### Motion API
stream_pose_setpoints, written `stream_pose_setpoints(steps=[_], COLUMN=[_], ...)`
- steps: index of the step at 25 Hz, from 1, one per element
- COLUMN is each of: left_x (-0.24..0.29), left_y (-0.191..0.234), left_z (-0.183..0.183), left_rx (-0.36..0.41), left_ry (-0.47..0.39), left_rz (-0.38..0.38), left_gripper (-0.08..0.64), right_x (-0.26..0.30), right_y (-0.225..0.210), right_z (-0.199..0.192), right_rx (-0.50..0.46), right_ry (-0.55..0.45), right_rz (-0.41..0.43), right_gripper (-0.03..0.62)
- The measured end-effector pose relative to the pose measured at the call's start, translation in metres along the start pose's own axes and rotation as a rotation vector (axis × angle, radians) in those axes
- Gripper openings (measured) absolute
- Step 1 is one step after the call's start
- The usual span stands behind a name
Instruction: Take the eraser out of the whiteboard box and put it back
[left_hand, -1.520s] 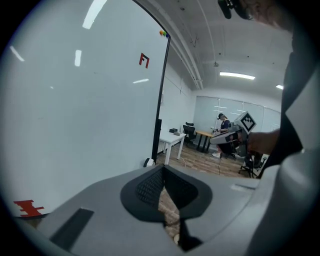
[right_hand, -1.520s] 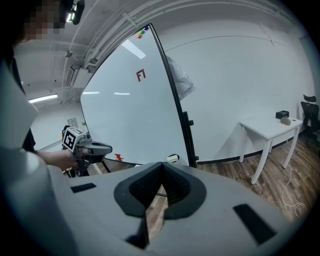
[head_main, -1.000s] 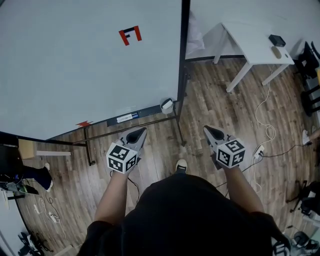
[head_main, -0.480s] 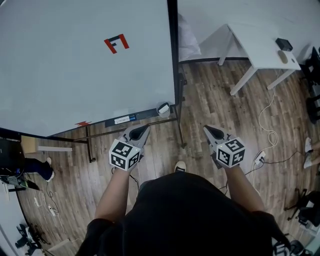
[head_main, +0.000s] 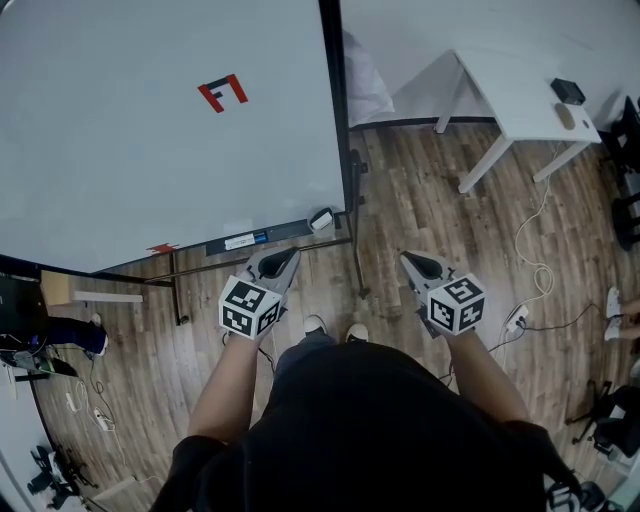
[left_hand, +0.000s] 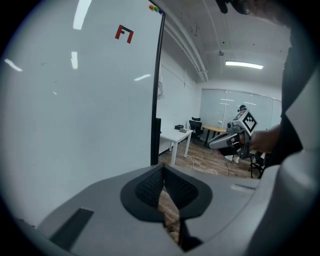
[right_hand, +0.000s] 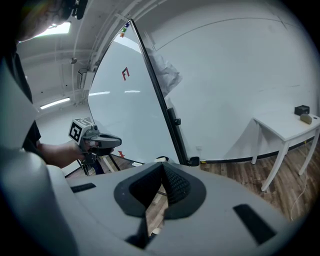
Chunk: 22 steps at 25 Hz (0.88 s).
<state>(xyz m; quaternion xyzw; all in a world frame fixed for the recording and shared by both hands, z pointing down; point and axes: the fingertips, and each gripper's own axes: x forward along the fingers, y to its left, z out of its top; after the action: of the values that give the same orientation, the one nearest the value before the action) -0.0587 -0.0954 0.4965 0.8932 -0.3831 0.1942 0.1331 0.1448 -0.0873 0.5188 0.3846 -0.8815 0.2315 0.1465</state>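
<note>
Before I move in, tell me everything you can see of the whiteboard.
The whiteboard is a large glossy white panel in a thin black frame, standing upright on a dark metal stand on the wood floor. A red F-shaped mark sits high on its otherwise blank face. Along its bottom edge runs a dark tray with a white label and a small pale box at its right end; the box's contents cannot be made out.

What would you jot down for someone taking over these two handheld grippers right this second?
Left gripper: shut, empty.
Right gripper: shut, empty.
Both hover over the wooden floor, short of the large white whiteboard.
The small white box sits at its lower right corner; the eraser cannot be made out.
Done: no step shows as done.
Left: take eraser out, put it back.
</note>
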Motion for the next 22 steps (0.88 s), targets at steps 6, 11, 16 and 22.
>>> stream_pose_setpoints(steps=[6,11,16,22], left_x=[0.002,0.007,0.013,0.021], left_y=[0.005,0.013,0.023,0.036], left_z=[0.0,0.0,0.001,-0.003], left_rx=[0.003,0.001,-0.001,-0.009], left_ry=[-0.005,-0.011,-0.012,-0.003], left_rz=[0.0,-0.01,-0.022,-0.037], left_gripper=[0.012,0.012,0.012,0.012], right_x=[0.003,0.011,0.02,0.033], right_y=[0.0,0.0,-0.003,-0.005], right_z=[0.002,0.006,0.009,0.011], right_rx=[-0.009,-0.016,-0.018,-0.002], right_ry=[0.002,0.006,0.012,0.02], right_rz=[-0.005,-0.02,-0.037,-0.046], right_gripper=[-0.006,-0.006,0.0,0.002])
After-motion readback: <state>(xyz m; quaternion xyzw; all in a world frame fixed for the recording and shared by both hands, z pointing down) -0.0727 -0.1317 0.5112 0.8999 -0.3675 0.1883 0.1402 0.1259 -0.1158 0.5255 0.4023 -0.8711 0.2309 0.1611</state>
